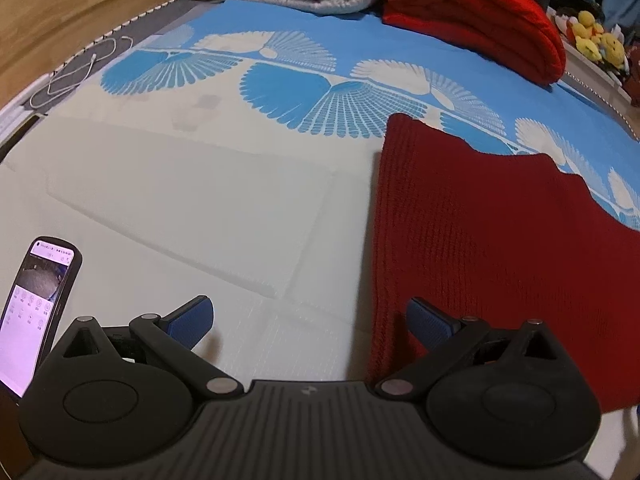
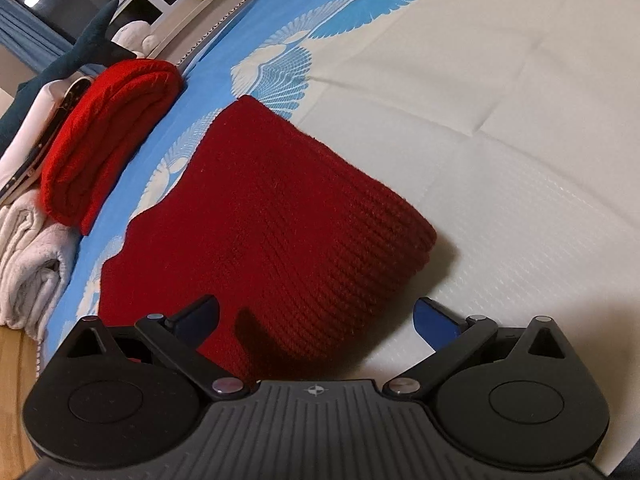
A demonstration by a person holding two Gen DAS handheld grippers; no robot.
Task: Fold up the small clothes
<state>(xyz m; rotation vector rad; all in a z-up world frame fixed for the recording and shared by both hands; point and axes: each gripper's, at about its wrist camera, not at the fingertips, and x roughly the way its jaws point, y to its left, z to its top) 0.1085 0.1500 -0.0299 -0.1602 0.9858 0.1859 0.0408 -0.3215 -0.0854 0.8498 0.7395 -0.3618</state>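
Dark red rib-knit garment is lying folded flat on the quilted bed sheet. Left tongs and right tongs are both hovering spread apart, gripping nothing. Bright red folded blanket and phone are sitting clear.

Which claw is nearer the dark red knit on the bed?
Right. The right claw hangs open right over the dark red knit, near its closest edge. The left claw is open over bare sheet, with the knit off to its right.
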